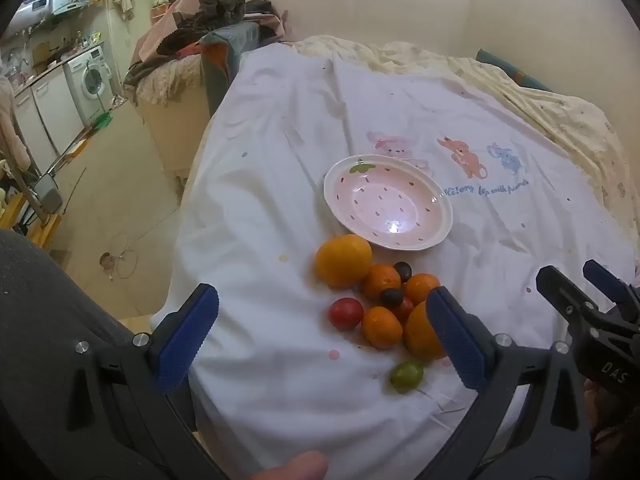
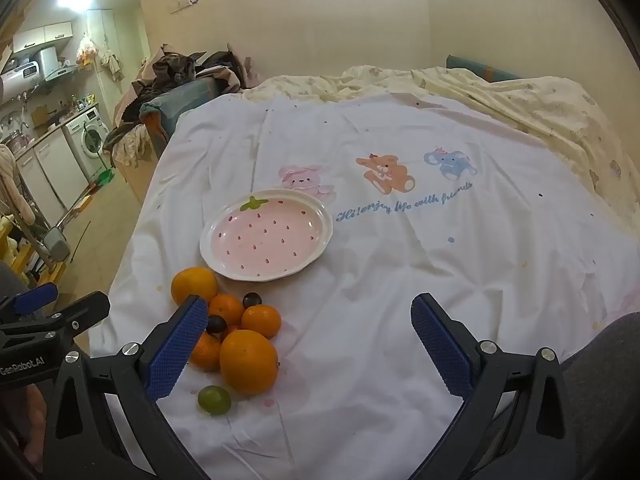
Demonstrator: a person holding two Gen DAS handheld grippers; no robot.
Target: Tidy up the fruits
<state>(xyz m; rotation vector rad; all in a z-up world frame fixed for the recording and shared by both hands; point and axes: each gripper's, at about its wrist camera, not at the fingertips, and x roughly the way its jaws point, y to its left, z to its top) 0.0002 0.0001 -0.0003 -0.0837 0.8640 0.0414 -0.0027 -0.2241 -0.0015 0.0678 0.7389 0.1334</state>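
While the left gripper (image 1: 322, 330) hangs wide open and holds nothing, the strawberry-patterned plate (image 1: 440, 216) sits empty mid-bed on the white sheet (image 1: 260, 200), fruits (image 1: 376, 300) clustered just beside it toward the near edge. From the right wrist, the right gripper (image 2: 310, 340) gapes equally wide, empty; the plate (image 2: 324, 236) holds nothing, fruits (image 2: 236, 336) heaped beside it.

Fruits (image 1: 376, 304) before plate (image 1: 442, 200)

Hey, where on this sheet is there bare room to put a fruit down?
The pink plate is empty. Open sheet lies to the right of the plate and fruit pile, below the printed animals. It is crowded just in front of the plate, where the fruit clusters.
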